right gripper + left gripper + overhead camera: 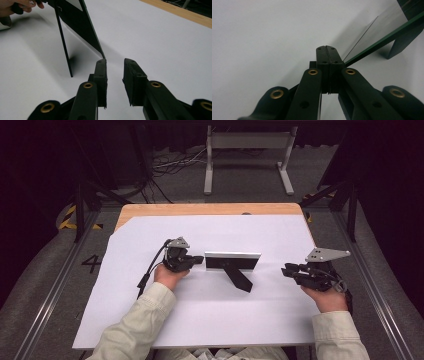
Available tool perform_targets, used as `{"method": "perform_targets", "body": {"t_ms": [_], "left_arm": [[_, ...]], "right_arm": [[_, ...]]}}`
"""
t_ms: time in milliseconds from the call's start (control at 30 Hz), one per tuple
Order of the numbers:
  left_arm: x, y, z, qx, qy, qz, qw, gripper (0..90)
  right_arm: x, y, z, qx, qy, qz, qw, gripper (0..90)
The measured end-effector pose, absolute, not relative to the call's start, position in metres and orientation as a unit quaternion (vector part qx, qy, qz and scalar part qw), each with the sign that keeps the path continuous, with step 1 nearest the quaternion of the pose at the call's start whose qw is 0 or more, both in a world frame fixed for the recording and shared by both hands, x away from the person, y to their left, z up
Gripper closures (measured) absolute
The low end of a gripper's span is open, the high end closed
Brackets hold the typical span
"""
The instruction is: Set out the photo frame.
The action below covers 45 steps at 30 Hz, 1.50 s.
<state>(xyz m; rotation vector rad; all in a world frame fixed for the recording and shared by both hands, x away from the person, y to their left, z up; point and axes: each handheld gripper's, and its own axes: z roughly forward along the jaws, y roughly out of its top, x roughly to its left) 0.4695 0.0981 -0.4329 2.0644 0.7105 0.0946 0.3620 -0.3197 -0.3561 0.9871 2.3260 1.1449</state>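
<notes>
item: picture frame, upright, mid-table. left gripper closed, empty, touching its left edge; right gripper narrowly parted, empty. advice: nudge gently, brace right side.

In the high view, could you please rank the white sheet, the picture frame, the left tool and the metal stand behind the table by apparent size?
1. White sheet, by far the largest.
2. Metal stand, though it sits farther from the camera.
3. Picture frame.
4. Left tool, shut beside the frame's end, slightly smaller than the frame.
</notes>
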Motion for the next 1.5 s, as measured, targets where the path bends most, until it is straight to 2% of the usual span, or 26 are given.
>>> {"method": "perform_targets", "body": {"t_ms": [833,1500], "left_arm": [[0.469,0.082,-0.45,0.866,0.218,0.085,0.443,90.0],[0.468,0.08,-0.45,0.876,0.207,0.069,0.43,90.0]], "right_arm": [[0.352,-0.323,-0.357,0.352,0.825,0.402,0.183,71.0],[0.351,-0.322,-0.357,0.35,0.827,0.401,0.18,70.7]]}}
